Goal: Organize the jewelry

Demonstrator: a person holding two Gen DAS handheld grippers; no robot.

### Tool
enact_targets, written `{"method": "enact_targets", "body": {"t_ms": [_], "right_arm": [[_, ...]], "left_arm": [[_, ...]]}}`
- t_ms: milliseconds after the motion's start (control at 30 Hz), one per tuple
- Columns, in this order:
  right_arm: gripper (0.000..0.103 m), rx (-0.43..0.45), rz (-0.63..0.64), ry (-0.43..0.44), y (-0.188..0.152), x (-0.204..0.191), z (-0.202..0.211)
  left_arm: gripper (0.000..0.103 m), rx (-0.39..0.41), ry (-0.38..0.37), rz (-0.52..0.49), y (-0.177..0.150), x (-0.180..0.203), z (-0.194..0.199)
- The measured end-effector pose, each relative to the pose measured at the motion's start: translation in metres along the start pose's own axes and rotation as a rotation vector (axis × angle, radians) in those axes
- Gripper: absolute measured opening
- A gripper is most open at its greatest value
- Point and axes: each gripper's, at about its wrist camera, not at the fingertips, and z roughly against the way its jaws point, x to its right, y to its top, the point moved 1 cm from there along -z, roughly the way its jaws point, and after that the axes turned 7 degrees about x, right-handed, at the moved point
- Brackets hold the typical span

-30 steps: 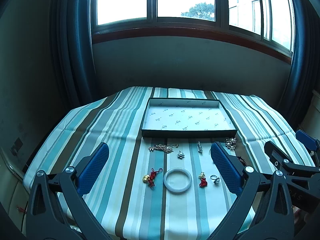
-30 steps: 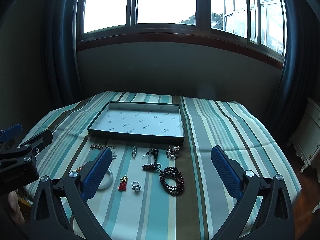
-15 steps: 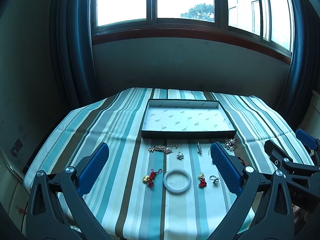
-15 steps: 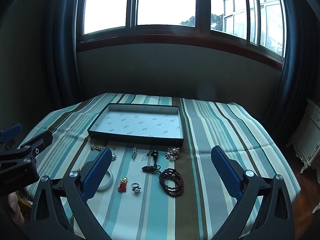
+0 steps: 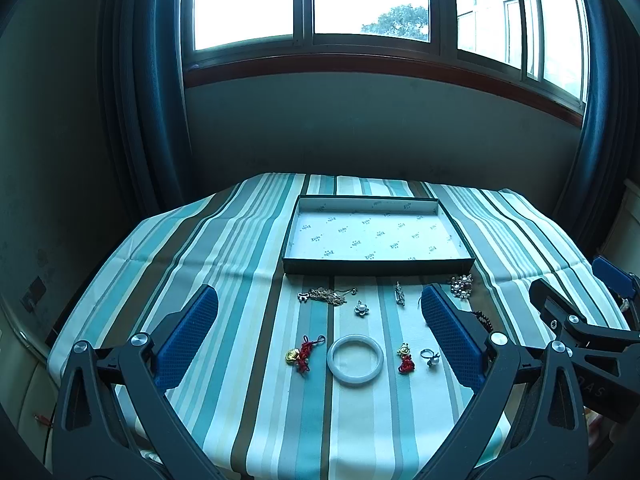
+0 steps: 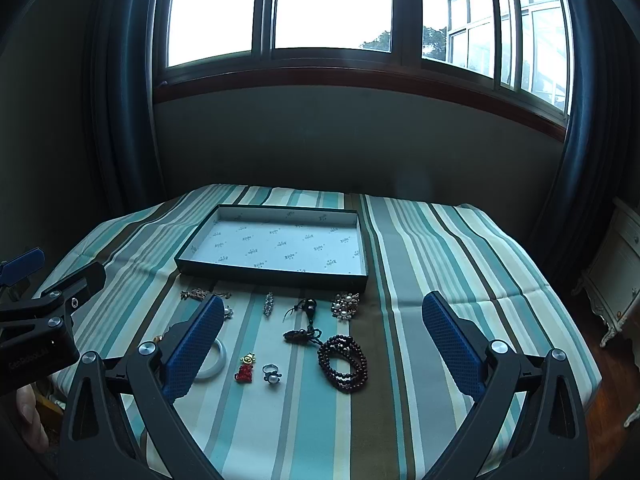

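Nothing is picked yet: both the left gripper point(image 5: 320, 332) and right gripper point(image 6: 324, 336) hover wide open and empty, jewelry lying mid-frame below the empty tray point(image 5: 376, 268), so the next move likely calls for descending onto the bangle point(image 5: 355, 360).

The right tool point(image 6: 322, 334) hangs with its blue-padded fingers spread wide above a counter draped in a teal, white and brown striped cloth point(image 6: 440, 248). A shallow dark rectangular tray with white printed lining point(image 6: 276, 244) lies ahead. Nearer lie a dark red beaded bracelet point(image 6: 343, 362), a small silver ring point(image 6: 272, 373), a red charm point(image 6: 245, 369) and a white bangle point(image 6: 214, 362).
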Motion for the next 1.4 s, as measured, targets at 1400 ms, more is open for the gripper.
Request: {"method": "enact_targets", "body": {"t_ms": [1400], "right_arm": [[0.099,0.003,0.005,-0.001,-0.0024,-0.0029,-0.0002]], "left_arm": [[0.101,-0.002,0.001,-0.002,-0.0044,-0.0001,0.0013]]}}
